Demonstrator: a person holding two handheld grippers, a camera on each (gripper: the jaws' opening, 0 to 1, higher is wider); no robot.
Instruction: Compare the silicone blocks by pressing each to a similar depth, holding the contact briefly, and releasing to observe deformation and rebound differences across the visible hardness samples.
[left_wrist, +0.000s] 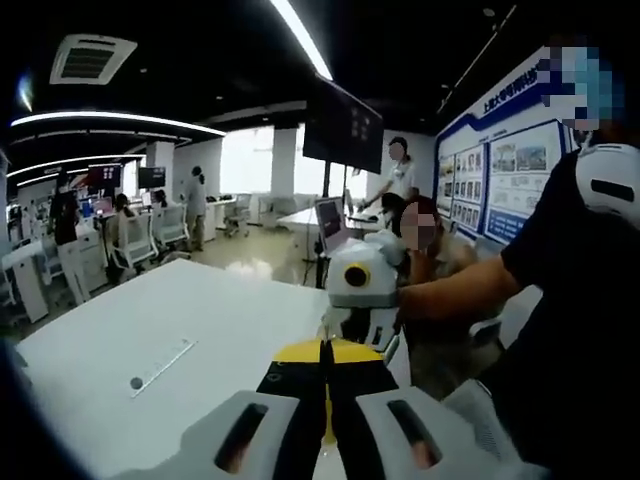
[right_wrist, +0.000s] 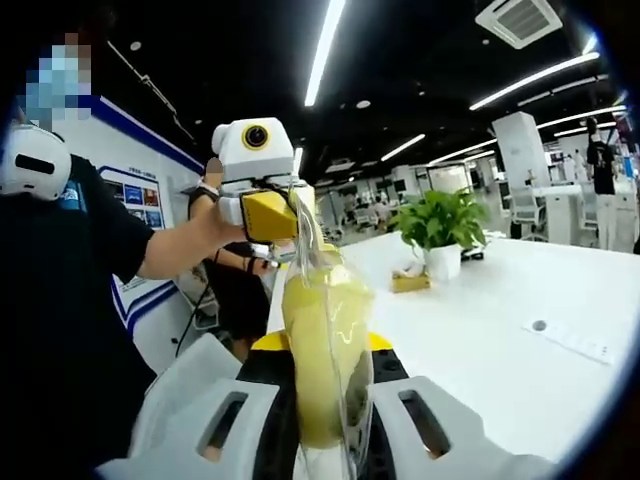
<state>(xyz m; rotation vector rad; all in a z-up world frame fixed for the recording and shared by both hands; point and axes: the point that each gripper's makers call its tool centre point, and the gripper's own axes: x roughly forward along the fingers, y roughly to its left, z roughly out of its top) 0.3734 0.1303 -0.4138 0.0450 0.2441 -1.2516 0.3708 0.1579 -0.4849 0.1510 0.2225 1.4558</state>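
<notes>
A pale yellow silicone block (right_wrist: 318, 350) in a clear plastic bag stands upright between the jaws of my right gripper (right_wrist: 322, 345), which is shut on it. The bag's top edge (right_wrist: 303, 232) rises to my left gripper (right_wrist: 285, 215), held in a person's hand and pinching it. In the left gripper view my left gripper (left_wrist: 324, 352) has its yellow-tipped jaws pressed together on a thin yellowish edge. Right behind them is the white body of my right gripper (left_wrist: 362, 320), its fingertips hidden.
A white table (left_wrist: 180, 330) lies below, with a flat strip (left_wrist: 165, 365) on it. In the right gripper view the table (right_wrist: 480, 320) carries a potted plant (right_wrist: 440, 225), a small yellow box (right_wrist: 410, 283) and a paper strip (right_wrist: 570, 340). People and a screen on a stand (left_wrist: 343, 128) are behind.
</notes>
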